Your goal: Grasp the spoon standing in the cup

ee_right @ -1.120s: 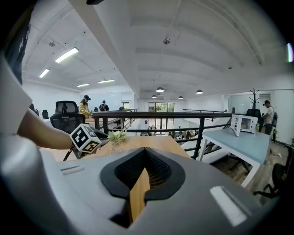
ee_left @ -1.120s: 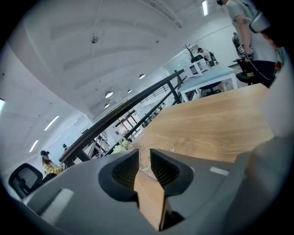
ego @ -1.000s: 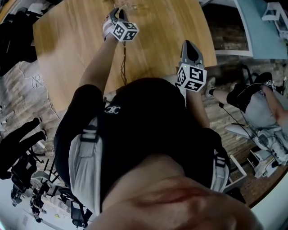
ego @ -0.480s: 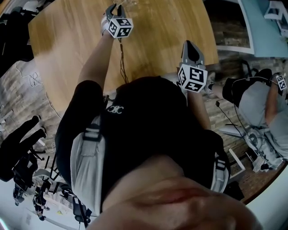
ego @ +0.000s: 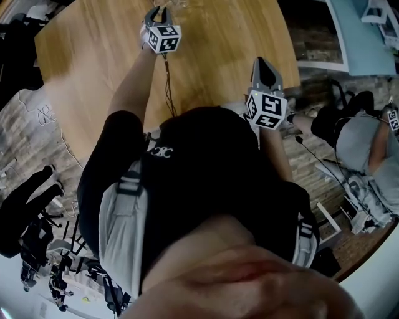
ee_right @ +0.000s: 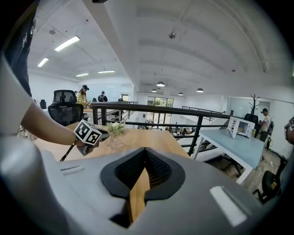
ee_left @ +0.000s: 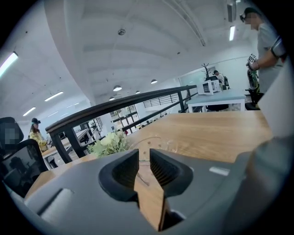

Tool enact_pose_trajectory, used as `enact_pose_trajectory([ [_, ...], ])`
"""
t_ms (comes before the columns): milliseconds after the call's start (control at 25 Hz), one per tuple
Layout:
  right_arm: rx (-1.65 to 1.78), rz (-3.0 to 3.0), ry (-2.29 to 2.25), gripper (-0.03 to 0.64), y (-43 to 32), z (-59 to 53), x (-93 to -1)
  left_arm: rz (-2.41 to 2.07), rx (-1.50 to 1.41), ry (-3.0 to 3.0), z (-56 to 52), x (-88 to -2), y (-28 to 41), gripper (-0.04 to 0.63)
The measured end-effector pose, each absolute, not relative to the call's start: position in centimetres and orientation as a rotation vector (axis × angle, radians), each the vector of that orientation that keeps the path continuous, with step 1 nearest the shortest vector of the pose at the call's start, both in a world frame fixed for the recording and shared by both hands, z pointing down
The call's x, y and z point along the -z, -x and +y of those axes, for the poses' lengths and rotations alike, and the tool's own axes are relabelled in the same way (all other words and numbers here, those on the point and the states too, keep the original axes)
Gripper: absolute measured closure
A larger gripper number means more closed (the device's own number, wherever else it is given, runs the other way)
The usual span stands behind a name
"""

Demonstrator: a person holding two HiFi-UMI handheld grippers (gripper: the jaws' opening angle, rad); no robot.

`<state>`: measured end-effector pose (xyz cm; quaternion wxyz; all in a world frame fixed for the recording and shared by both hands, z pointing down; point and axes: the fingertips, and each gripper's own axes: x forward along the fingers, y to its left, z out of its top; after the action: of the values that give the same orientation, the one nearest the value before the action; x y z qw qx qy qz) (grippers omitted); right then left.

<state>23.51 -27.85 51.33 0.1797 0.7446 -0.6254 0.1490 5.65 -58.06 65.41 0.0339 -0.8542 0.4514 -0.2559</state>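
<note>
A clear glass cup (ee_left: 155, 143) stands on the wooden table (ego: 218, 37) just beyond my left gripper (ee_left: 144, 153). It shows through the narrow gap between the jaws. I cannot make out a spoon in it. In the head view my left gripper (ego: 160, 11) reaches to the table's far edge, its fingers apart, with the cup (ego: 177, 4) cut off by the frame. My right gripper (ego: 263, 61) hovers over the near right part of the table, jaws together on nothing. In the right gripper view (ee_right: 145, 151) the left gripper's marker cube (ee_right: 87, 133) sits beside the cup (ee_right: 114, 141).
A small bunch of pale flowers (ee_left: 109, 143) stands left of the cup. A dark railing (ee_left: 138, 98) runs behind the table. A cable (ego: 168, 87) trails along the tabletop from the left gripper. A seated person (ego: 368, 146) is off the table's right side.
My left gripper has moved a little farther up the table toward the cup. The right gripper has stayed put. The person at the right has shifted.
</note>
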Motion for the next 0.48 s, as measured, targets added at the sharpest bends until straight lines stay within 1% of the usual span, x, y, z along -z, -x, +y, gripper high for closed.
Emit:
enact_pose_trajectory([
  [360, -0.391, -1.755, -2.065, 0.617, -22.7, -27.1, -51.2, 1.487, 0.563, 2.852, -58.2, -65.2, -5.1, 0.518],
  [480, -0.363, -1.752, -2.051, 0.617, -22.5, -27.0, -51.1, 1.48, 0.528, 2.928, -57.8, -64.8, -5.2, 0.538],
])
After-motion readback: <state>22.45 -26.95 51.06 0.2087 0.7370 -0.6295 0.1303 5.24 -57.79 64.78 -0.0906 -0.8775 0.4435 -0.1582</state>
